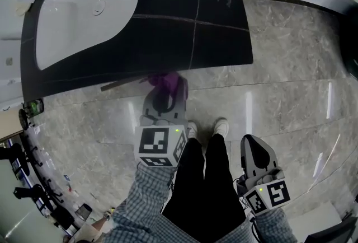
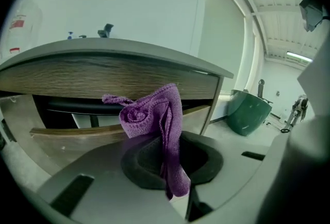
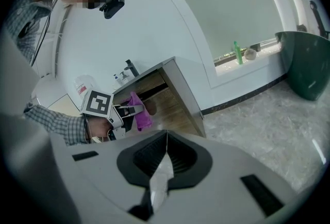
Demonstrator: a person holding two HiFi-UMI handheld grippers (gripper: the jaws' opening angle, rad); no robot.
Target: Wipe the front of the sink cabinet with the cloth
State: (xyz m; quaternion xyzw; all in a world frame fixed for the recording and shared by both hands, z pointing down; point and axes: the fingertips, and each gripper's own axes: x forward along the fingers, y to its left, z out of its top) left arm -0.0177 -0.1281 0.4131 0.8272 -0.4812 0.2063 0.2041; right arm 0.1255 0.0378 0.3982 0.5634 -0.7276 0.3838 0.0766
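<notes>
Two grippers in play: left gripper (image 2: pixel 172 166) clamped on the cloth (image 2: pixel 152 114), bunched upright at its tips, cabinet (image 2: pixel 103 76) front straight ahead and near, right gripper (image 3: pixel 164 166) pinched shut on nothing, well back.

Checked sleeves (image 1: pixel 146 194), black trousers (image 1: pixel 204 180), white shoes (image 1: pixel 220 126) (grey left gripper (image 1: pixel 166 90) and right gripper (image 1: pixel 253 142) carry black-and-white marker cubes (image 1: pixel 160 145)).

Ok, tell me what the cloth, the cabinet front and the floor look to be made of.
Cloth: purple woven or knitted fabric, soft; the ribbed texture shows.
Cabinet front: brown wood grain, matte, possibly veneer or laminate.
Floor: grey veined stone or stone-look tile, polished; it reflects lights in streaks.
</notes>
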